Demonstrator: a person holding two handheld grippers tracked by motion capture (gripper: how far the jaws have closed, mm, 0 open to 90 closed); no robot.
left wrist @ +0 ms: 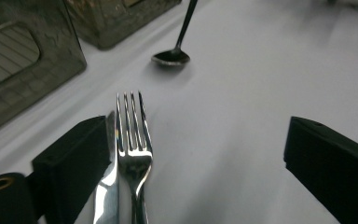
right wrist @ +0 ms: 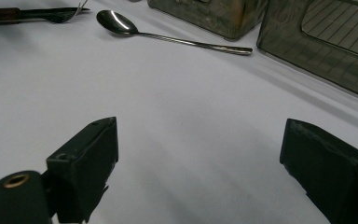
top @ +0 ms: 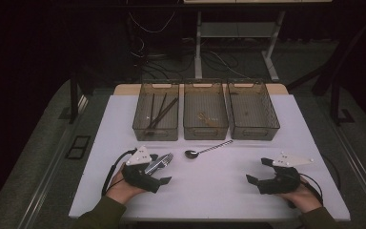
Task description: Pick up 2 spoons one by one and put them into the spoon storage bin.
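A silver fork (left wrist: pixel 133 140) and a table knife (left wrist: pixel 106 191) lie side by side on the white table top (top: pixel 209 191). They sit between the jaws of my left gripper (left wrist: pixel 196 154), close against its left jaw, while the right jaw stands far off. In the high view the fork and knife (top: pixel 159 162) lie just ahead of my left gripper (top: pixel 161 169), which is open. A dark spoon (top: pixel 205 150) lies in the middle of the table, bowl to the left. My right gripper (top: pixel 259 170) rests low at the right, open, with bare table between its jaws (right wrist: pixel 200 158).
Three see-through bins stand in a row at the back: the left bin (top: pixel 156 117) holds dark sticks, the middle bin (top: pixel 206 117) a golden utensil, the right bin (top: pixel 253 114) one small item. The spoon (right wrist: pixel 121 23) lies ahead of my right gripper.
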